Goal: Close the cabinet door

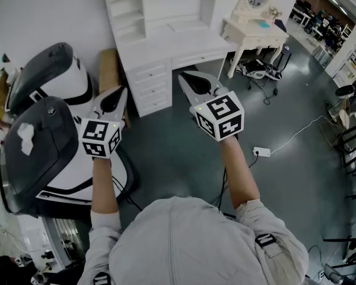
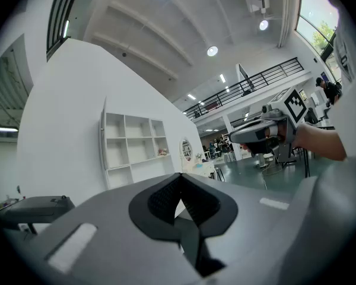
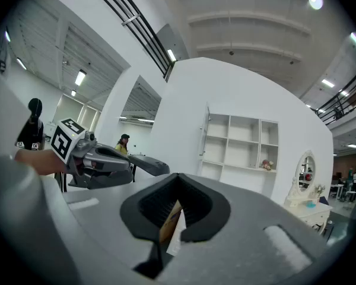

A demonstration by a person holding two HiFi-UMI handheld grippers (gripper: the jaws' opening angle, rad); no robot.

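Note:
A white desk cabinet [image 1: 160, 46] with an open-shelf top [image 2: 136, 144] [image 3: 240, 141] stands against the wall ahead. On the left side of the shelves a thin white door [image 3: 205, 132] [image 2: 102, 141] stands out edge-on. Both grippers are held level in the air, well short of the cabinet and pointing at it. My left gripper [image 1: 120, 94] [image 2: 179, 177] is shut with nothing in it. To its right, a little further forward, my right gripper [image 1: 184, 76] [image 3: 178, 178] is also shut and empty. Each gripper shows in the other's view, the right gripper [image 2: 234, 136] and the left gripper [image 3: 166, 168].
A large grey and white machine [image 1: 41, 135] stands close on the left, with a brown board [image 1: 108, 70] leaning beside the desk. At the back right are a white vanity table [image 1: 255, 28] with an oval mirror and a stool [image 1: 264, 70]. A power strip [image 1: 261, 152] lies on the floor.

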